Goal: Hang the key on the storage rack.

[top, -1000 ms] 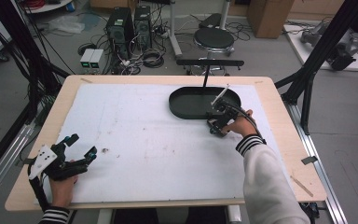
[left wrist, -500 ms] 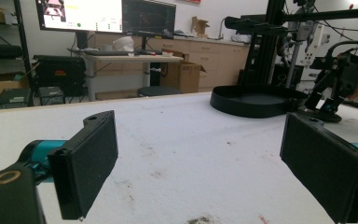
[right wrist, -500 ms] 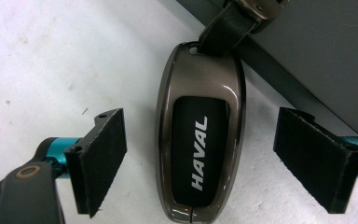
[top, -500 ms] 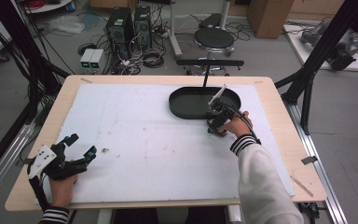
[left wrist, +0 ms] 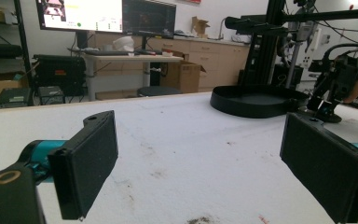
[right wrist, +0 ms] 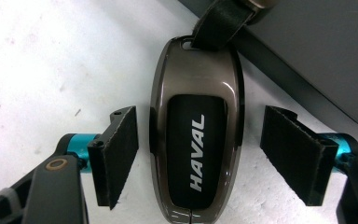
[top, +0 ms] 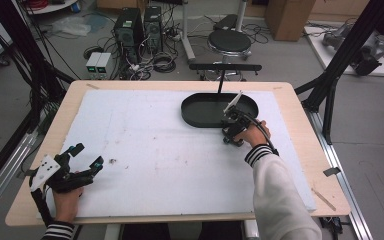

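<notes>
Step in hand: judged to be a pick of the car key fob (right wrist: 193, 135), brand lettering HAVAL on its black panel.
Fob position: flat on the white table cover (top: 145, 145), just beside the near rim of the black tray (top: 200, 107); dark strap (right wrist: 223, 18) running from its top end toward the tray.
Right gripper (right wrist: 200, 156): released, jaws spread, one pad either side of the fob, neither touching; seen from above at the tray's near edge (top: 233, 131).
Left gripper (left wrist: 200, 163): released, jaws wide apart, nothing between them; resting low at the near left of the table (top: 72, 167), well apart from the work.
Doing it well: close evenly across the fob's narrow width, centred on its length; glossy curved shell likely slippery, so pads square to the sides.
In the way: tray rim close behind the far pad; strap may drag or snag on lift.
Around: stool (top: 229, 41), computer towers (top: 140, 25) and cables on the floor beyond the table; monitors (left wrist: 107, 16) in the left gripper view.
</notes>
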The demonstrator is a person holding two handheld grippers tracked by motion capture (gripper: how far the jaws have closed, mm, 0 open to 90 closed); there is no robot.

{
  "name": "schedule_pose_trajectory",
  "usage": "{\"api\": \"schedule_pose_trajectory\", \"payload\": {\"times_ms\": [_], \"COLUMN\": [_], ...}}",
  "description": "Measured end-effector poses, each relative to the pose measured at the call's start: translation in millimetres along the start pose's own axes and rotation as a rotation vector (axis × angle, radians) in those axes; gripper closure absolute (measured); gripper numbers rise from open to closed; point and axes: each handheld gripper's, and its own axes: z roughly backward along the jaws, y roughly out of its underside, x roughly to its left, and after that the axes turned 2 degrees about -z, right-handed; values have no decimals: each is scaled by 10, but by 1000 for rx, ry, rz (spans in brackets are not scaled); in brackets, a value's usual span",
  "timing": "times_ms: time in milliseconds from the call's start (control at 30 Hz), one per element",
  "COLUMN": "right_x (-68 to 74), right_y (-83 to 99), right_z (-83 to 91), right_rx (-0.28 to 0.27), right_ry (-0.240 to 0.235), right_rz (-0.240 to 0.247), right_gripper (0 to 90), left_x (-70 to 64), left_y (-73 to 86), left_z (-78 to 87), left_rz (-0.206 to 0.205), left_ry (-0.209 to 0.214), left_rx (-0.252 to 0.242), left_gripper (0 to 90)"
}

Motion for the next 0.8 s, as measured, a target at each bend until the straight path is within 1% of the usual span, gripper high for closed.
{"api": "schedule_pose_trajectory", "payload": {"times_ms": [100, 200, 367, 400, 467, 600, 700, 800], "right_x": [-4, -7, -10, -3, 10, 38, 39, 45], "right_y": [-8, -11, -11, -13, -17, -36, -34, -32], "right_z": [2, 3, 7, 7, 15, 23, 27, 36], "right_rx": [4, 1, 1, 2, 3, 17, 19, 20], "right_ry": [9, 19, 25, 32, 41, 51, 48, 43], "right_rz": [6, 2, -1, -1, 19, 18, 3, 15], "right_gripper": [291, 321, 344, 365, 468, 480, 482, 482], "left_x": [0, 1, -1, 0, 0, 0, 2, 5], "left_y": [0, 0, 0, 0, 0, 0, 0, 0], "left_z": [0, 0, 0, 0, 0, 0, 0, -1], "left_rz": [-1, 1, 1, 1, 1, 1, 2, 6], "left_ry": [1, 0, 1, 1, 1, 1, 1, -1], "left_rx": [-1, 0, 0, 0, 0, 0, 0, -1], "left_gripper": [116, 116, 116, 116, 116, 117, 116, 116]}}
